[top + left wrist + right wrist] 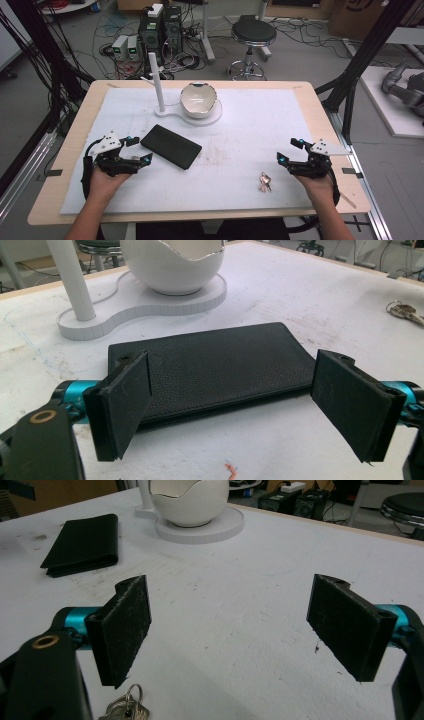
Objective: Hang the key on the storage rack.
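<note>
The wallet (171,146) is black with a fine pebbled grain, lying on a white table mat (250,125) marked with faint brownish smudges and framed by the pale wood tabletop (320,107). The egg-shaped bowl (198,100) is glossy white, as are its flat stand (212,117) and upright post (156,82), and the keys (264,182) are silvery with a pinkish tint. Both the left gripper (137,150) and the right gripper (289,150) are black with turquoise joints, black pads and a grey plate on top, and a small orange-red mark (230,469) shows on the mat in the left gripper view.
</note>
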Tool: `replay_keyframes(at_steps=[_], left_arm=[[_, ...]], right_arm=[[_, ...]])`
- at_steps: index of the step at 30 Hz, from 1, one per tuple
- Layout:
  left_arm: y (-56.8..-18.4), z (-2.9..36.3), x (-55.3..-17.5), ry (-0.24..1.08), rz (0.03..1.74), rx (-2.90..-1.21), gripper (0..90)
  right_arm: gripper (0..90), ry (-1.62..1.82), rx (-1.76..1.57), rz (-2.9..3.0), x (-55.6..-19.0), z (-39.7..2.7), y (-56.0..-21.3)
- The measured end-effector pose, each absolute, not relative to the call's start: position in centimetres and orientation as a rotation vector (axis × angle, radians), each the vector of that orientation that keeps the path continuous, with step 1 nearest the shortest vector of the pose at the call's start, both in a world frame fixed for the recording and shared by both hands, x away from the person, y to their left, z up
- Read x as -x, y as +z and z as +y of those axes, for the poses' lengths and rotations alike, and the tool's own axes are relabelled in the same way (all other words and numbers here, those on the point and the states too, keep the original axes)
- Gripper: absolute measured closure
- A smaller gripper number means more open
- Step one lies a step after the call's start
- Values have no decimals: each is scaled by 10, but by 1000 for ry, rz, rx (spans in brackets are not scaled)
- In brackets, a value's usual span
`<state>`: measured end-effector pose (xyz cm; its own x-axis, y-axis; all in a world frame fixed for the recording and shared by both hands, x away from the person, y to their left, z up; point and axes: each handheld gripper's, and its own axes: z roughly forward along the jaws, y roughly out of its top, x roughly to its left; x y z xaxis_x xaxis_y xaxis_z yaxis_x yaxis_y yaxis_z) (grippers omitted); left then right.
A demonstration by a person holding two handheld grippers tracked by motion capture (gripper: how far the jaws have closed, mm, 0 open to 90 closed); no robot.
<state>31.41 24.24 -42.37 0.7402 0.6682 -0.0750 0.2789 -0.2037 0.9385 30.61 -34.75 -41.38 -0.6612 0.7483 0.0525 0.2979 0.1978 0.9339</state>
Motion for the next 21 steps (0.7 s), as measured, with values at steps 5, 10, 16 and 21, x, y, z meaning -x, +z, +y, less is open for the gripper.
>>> replay_keyframes(at_steps=[5, 10, 16, 21], left_arm=[[-424, 238, -315, 419, 737, -1789, 166], [-424, 237, -314, 413, 736, -1792, 166], [-424, 240, -315, 410, 731, -1781, 166], [-425, 240, -315, 412, 735, -1785, 166]], right_arm=[[183, 1471, -973, 2068, -306, -348, -414], [182, 1505, -983, 2055, -303, -350, -412], [183, 1465, -978, 2098, -300, -344, -411], [183, 1436, -978, 2128, -300, -339, -412]])
